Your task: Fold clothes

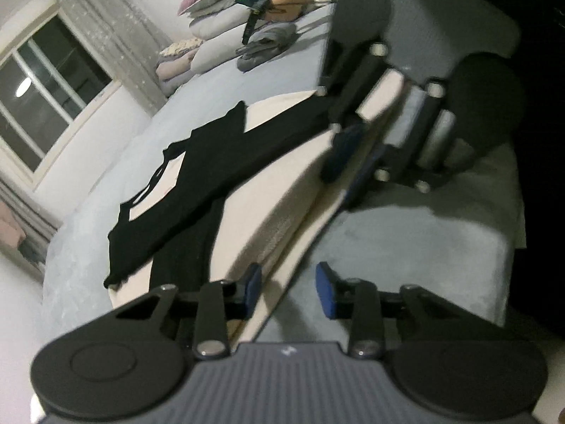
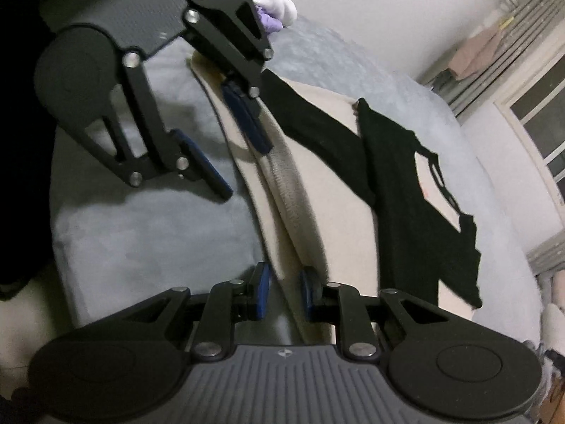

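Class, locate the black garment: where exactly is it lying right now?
The black garment lies spread flat on a cream cloth on the grey bed. In the left wrist view it lies left of both grippers; in the right wrist view, right of them.

My left gripper (image 1: pixel 289 291): grey ribbed housing with a small pale logo at centre top, two round black discs either side, black linkage arms with triangular cut-outs, silver screw heads at the pivots. Finger pads (image 1: pixel 324 289) are blue, flat, rectangular.

My right gripper (image 2: pixel 284 291): same build, with grey ribbed body, small round emblem, black discs, silver screws, blue pads (image 2: pixel 263 289).

From the right wrist view, a bit of purple glove (image 2: pixel 268 21) shows behind the left unit, with white cloth next to it, perhaps a sleeve; can't tell for sure.
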### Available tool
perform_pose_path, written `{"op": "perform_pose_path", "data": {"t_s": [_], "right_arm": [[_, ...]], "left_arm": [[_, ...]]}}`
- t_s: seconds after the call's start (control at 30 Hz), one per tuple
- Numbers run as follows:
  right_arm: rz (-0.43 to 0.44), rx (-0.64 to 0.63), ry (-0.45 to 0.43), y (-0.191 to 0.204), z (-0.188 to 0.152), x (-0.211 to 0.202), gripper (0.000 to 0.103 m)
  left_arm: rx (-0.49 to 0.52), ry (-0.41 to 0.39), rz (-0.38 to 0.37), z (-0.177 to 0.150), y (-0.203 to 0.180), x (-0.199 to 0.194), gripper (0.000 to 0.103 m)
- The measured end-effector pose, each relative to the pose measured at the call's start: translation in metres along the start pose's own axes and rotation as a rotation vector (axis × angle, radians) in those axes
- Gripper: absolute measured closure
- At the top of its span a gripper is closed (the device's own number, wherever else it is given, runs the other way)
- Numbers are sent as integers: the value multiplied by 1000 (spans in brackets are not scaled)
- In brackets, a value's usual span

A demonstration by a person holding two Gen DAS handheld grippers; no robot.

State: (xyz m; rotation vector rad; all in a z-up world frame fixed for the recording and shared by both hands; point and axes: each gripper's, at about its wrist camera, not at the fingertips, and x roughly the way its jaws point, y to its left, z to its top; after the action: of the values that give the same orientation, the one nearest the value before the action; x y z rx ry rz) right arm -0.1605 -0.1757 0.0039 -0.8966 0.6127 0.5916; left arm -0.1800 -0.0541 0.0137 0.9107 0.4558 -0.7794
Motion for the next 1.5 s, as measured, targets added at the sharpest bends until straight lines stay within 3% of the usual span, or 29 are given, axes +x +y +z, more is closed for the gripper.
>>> {"op": "perform_pose_path", "data": {"t_s": [0.17,0.5,0.83,0.93,1.07,1.3,1.5], "right_arm": [[-38,-82,-6,9,4,10,92],[-24,-61,5,6,7,8,92],[-1,-36,-20,1,5,4,94],[1,-58,-24,4,3,5,96],[7,-104,-12,7,2,4,95],[71,-171,28,-1,8,13,94],[72,-135,13,-2,8,15,100]], "left_arm": [[20,5,-14,3,-3,7,89],[50,13,-23,5,-7,3,87],[166,20,-1,8,-7,19,86],[227,27,2,7,-11,23,96],[308,36,15,6,-16,29,97],[295,52,-22,8,-7,33,94],[217,49,-45,8,-1,29,102]]}}
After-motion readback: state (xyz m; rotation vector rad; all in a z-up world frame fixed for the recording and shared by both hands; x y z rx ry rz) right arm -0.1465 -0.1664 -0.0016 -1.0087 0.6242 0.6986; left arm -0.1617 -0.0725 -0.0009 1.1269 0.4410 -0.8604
